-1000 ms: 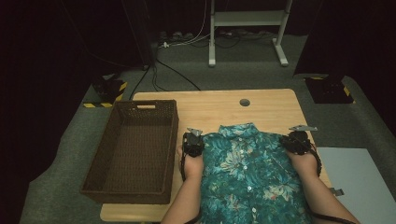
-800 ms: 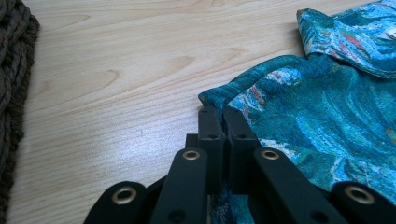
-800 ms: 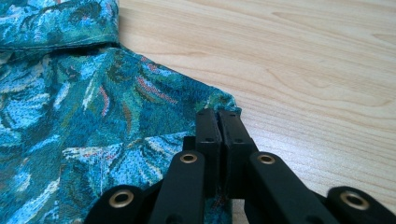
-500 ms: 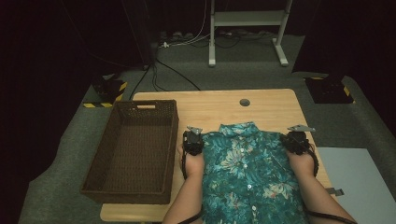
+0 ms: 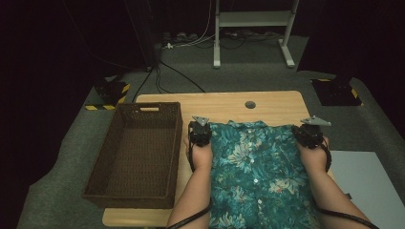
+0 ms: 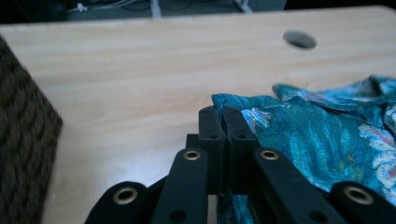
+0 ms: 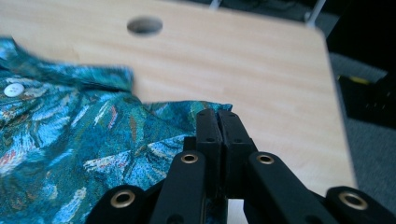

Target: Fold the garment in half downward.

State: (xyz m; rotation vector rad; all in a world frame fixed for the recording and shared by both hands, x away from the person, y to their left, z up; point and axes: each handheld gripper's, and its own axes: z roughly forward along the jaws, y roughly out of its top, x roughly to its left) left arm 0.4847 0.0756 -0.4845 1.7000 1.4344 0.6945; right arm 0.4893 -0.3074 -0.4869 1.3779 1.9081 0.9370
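A teal floral button-up shirt (image 5: 260, 167) lies spread on the wooden table (image 5: 224, 102), collar away from me. My left gripper (image 5: 199, 130) is shut on the shirt's left shoulder corner; in the left gripper view the jaws (image 6: 225, 116) pinch the fabric edge (image 6: 327, 135). My right gripper (image 5: 310, 131) is shut on the right shoulder corner, and the right gripper view shows its jaws (image 7: 218, 119) closed over the cloth (image 7: 74, 140). A white button (image 7: 13, 89) sits near the collar.
A dark woven basket (image 5: 136, 157) stands empty at the table's left side, close to my left hand. A round cable hole (image 5: 250, 104) marks the table's far middle. Beyond the table are a white stand (image 5: 217, 33) and floor cables.
Both grippers, holding the shirt, have drawn slightly back toward me, pulling the collar end nearer along the table.
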